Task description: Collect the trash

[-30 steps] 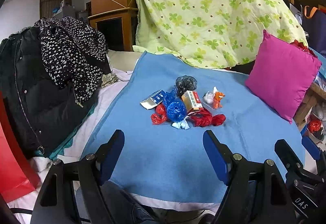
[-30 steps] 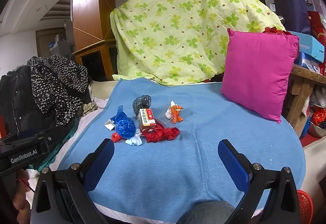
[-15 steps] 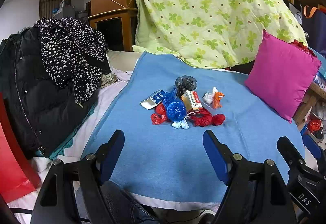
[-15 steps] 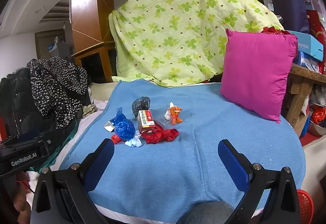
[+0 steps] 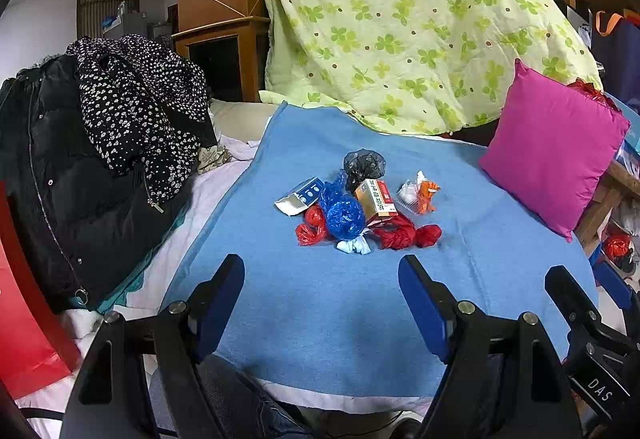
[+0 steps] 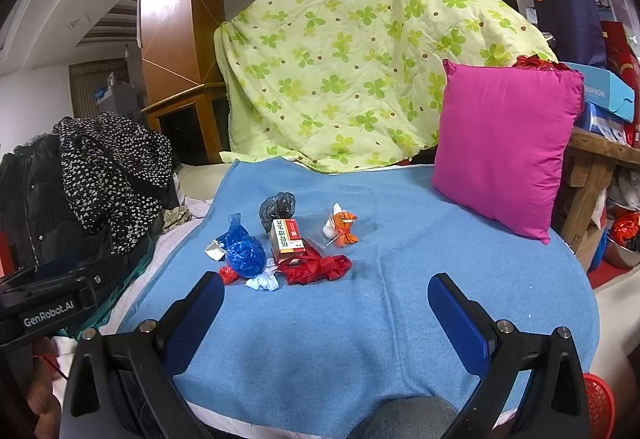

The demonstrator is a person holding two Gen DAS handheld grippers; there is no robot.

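A small heap of trash lay near the middle of the blue blanket [image 5: 320, 311], well ahead of both grippers. In the heap: a crumpled blue plastic bag [image 5: 342, 213], a red plastic bag [image 5: 404, 233] in front of an orange-and-red carton [image 5: 376, 201], a second scrap of red plastic [image 5: 310, 227] at the left edge, a dark grey bag [image 5: 362, 167] at the back, a blue-and-white sachet [image 5: 300, 196] on the far left, a white wad [image 5: 354, 245] at the near edge, and an orange-and-white wrapper [image 5: 420, 193] lying slightly apart to the right. The carton leaned against the red bag and touched the blue one. The left gripper [image 5: 322, 275] hovered low over the near part of the blanket, jaws spread wide, nothing between them. The right gripper [image 6: 326, 293] was likewise spread wide and empty, with the heap seen just beyond its left finger. A magenta cushion [image 6: 504, 147] stood propped at the blanket's right edge, and a green clover-print quilt [image 6: 348, 67] hung draped behind. Dark coats [image 5: 92, 167], one with a white-speckled pattern, were piled to the left. A red mesh basket [image 6: 598, 407] showed at the lower right corner of the right wrist view, only partly in frame.
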